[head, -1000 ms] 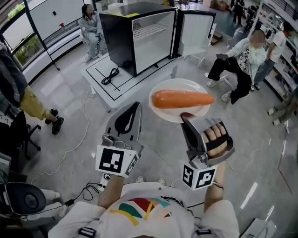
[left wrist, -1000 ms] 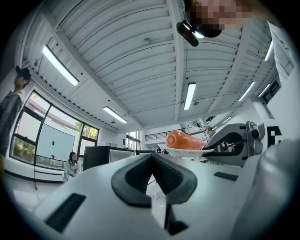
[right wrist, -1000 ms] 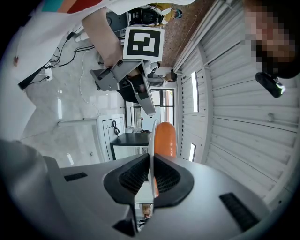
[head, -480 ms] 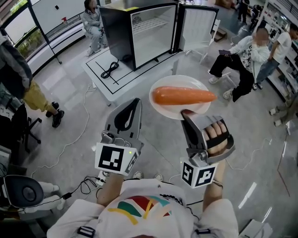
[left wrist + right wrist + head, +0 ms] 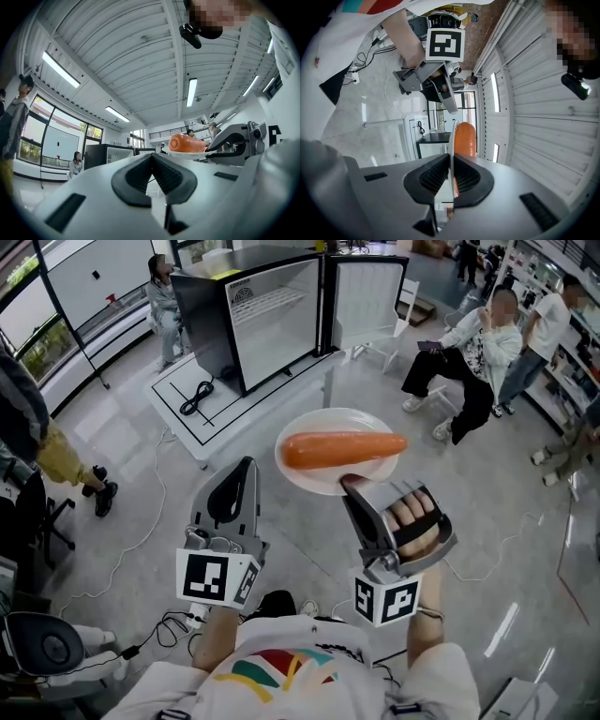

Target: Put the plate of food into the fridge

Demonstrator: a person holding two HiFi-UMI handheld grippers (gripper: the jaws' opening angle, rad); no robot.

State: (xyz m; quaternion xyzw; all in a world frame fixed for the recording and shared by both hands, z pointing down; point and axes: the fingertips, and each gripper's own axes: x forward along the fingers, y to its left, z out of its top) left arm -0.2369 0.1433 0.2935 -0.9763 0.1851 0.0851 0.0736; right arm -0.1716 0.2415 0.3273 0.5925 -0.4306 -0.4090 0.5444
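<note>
Nearest the person, the left gripper (image 5: pixel 246 467) has its jaws together on nothing; in the left gripper view (image 5: pixel 152 161) the dark pads meet with no object between them. Just beside it, the right gripper (image 5: pixel 352 486) has its jaws nearly together, clamped on the near rim of the white plate (image 5: pixel 314 476). The right gripper view (image 5: pixel 451 176) shows that rim (image 5: pixel 451 140) edge-on between the pads.

The plate reaches forward from the right jaws, held in the air over the floor, and does not touch the left gripper. On it lies one smooth orange carrot (image 5: pixel 342 449), its long axis crosswise to the line of the jaws, thick end to the left and tip to the right.

Beyond the plate, well apart and ahead to the left, a low white table (image 5: pixel 220 423) carries the black fridge (image 5: pixel 211 315) towards its far edge. The door (image 5: pixel 366 296) is swung open to the right. The pale interior, with a wire shelf (image 5: pixel 272 304), faces the person. A black cable (image 5: pixel 195 397) lies near the table's left edge.

Judged from this layout, the right hand bears the load and the left is free; the plate must travel forward and leftward into the opening.
</note>
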